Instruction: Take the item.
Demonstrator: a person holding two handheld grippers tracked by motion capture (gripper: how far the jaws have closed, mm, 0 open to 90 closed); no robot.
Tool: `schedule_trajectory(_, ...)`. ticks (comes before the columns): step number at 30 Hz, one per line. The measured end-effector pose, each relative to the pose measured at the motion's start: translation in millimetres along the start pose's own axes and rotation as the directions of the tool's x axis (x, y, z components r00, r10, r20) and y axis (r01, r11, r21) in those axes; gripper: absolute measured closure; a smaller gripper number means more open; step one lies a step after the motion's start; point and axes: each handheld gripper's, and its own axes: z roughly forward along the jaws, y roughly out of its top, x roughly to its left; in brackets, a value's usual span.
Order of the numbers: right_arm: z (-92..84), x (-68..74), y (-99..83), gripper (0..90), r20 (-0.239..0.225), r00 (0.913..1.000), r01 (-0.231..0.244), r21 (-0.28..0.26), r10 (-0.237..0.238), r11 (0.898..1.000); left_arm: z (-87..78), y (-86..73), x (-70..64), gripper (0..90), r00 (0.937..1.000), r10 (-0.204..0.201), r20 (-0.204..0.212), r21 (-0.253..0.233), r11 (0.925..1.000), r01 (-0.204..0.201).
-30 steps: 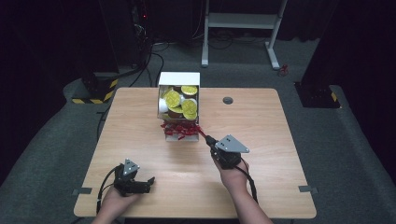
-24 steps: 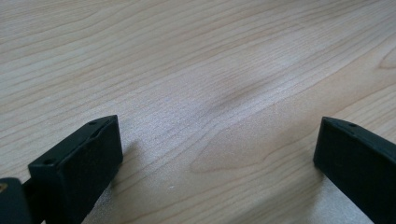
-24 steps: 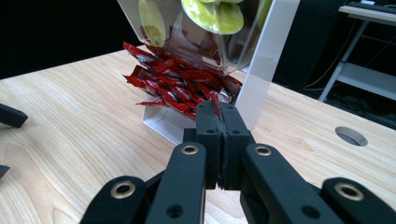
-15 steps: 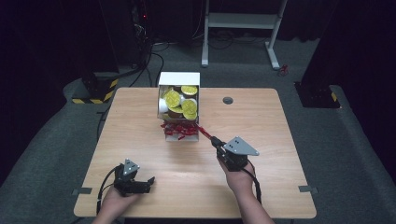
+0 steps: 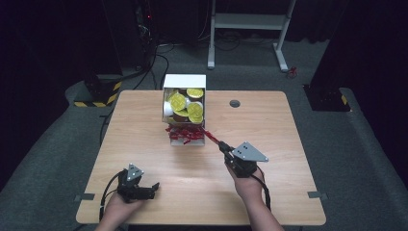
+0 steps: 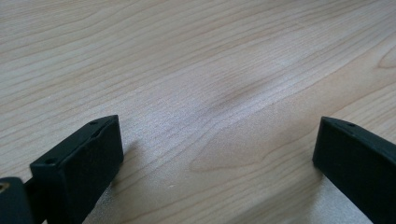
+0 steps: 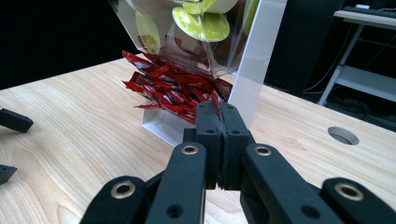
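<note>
Here, the right tongs (image 7: 219,116) pinch a red packet (image 5: 211,136) drawn from a white box (image 5: 184,82). The left tongs (image 6: 210,154) rest spread on the counter (image 5: 144,130).

floor: grey carpet (image 5: 365,144) | back: dark — white stand (image 5: 250,21) | cables (image 5: 159,57)

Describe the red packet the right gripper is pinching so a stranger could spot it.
Find the white box at the table's far middle. Red packets spill from its base. The held red packet stretches diagonally away from that pile into the shut right gripper.
</note>
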Motion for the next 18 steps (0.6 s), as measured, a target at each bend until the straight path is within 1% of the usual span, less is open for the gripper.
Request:
schedule_trajectory(6, -5.2, -4.1, 1.2, 89.5, 0.003, 0.9999, -0.014, -0.006, 0.014, 1.0, 0.0, 0.0, 0.0, 1.9, 1.0, 0.0, 0.0, 0.0, 1.0, 0.0)
schedule_trajectory(12, -10.1, -5.5, 3.4, 89.6, 0.003, 0.9999, -0.015, -0.018, 0.015, 1.0, 0.0, 0.0, 0.1, 1.9, 1.0, 0.001, 0.0, 0.0, 1.0, -0.001)
schedule_trajectory(18, -13.9, -7.1, 5.3, 89.6, 0.013, 0.9999, -0.01, -0.028, 0.011, 1.0, 0.0, 0.0, 0.1, 1.9, 1.0, 0.001, 0.0, 0.0, 1.0, -0.001)
